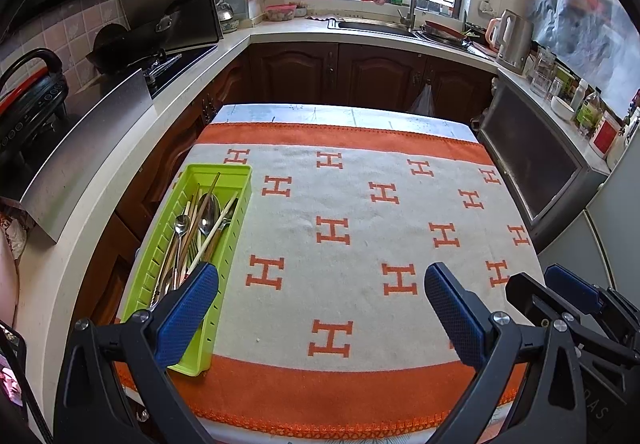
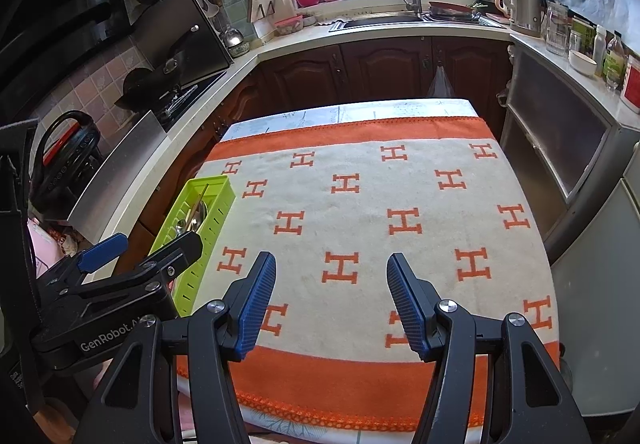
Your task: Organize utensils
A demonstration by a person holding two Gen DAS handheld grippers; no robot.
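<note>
A lime-green slotted utensil tray [image 1: 236,179] lies along the left edge of the table; it also shows in the right wrist view [image 2: 218,189]. Inside it are metal spoons [image 1: 208,209], chopsticks [image 1: 218,222] and other utensils, mixed together. My left gripper [image 1: 320,280] is open and empty, with its left finger over the tray's near end. My right gripper [image 2: 331,264] is open and empty above the cloth near the table's front edge. In the right wrist view the left gripper [image 2: 140,248] stands at the left, hiding part of the tray.
The table carries a white and orange cloth [image 1: 360,211] with H marks. A kitchen counter with a stove [image 1: 172,63] runs on the left, a sink [image 1: 384,25] at the back, and a grey cabinet [image 1: 536,163] stands close on the right.
</note>
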